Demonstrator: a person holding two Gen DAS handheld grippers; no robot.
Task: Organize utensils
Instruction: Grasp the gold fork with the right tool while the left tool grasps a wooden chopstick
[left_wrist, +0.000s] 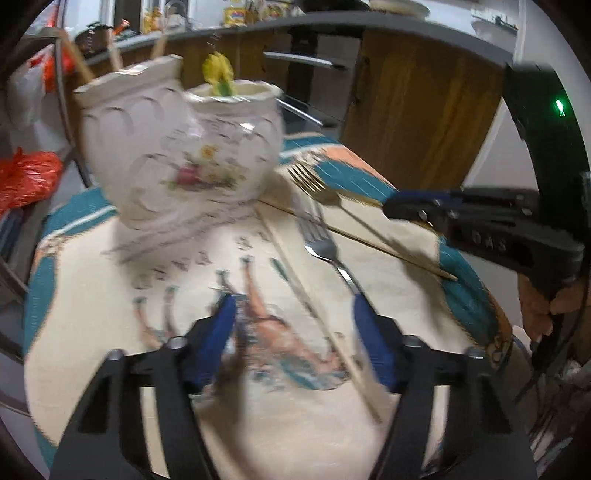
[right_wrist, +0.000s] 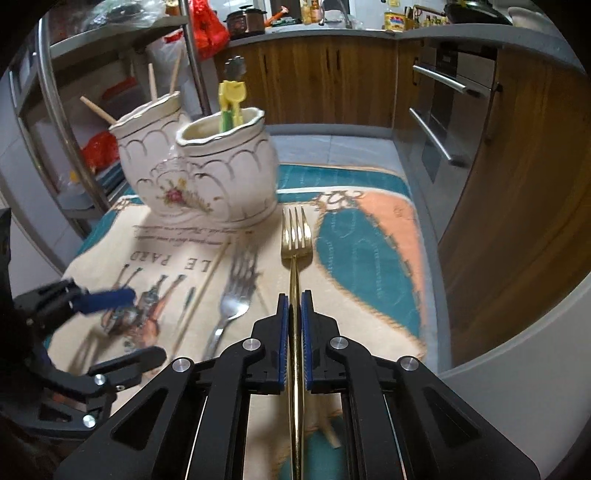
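Observation:
A white ceramic double-pot utensil holder (right_wrist: 207, 173) stands at the far side of the printed cloth; it also shows in the left wrist view (left_wrist: 177, 155). Its left pot holds chopsticks (right_wrist: 151, 81), its right pot a yellow-green utensil (right_wrist: 231, 103). My right gripper (right_wrist: 294, 299) is shut on a gold fork (right_wrist: 294, 236), tines pointing toward the holder; the fork also shows in the left wrist view (left_wrist: 314, 182). My left gripper (left_wrist: 293, 306) is open above the cloth. A silver fork (left_wrist: 325, 247) and chopsticks (left_wrist: 317, 314) lie between and ahead of its fingers.
A printed cloth (right_wrist: 369, 236) covers the table. Wooden cabinets with metal handles (right_wrist: 436, 110) stand behind and to the right. A metal rack (right_wrist: 55, 110) with red bags is at the left. Another chopstick (left_wrist: 369, 243) lies under the gold fork.

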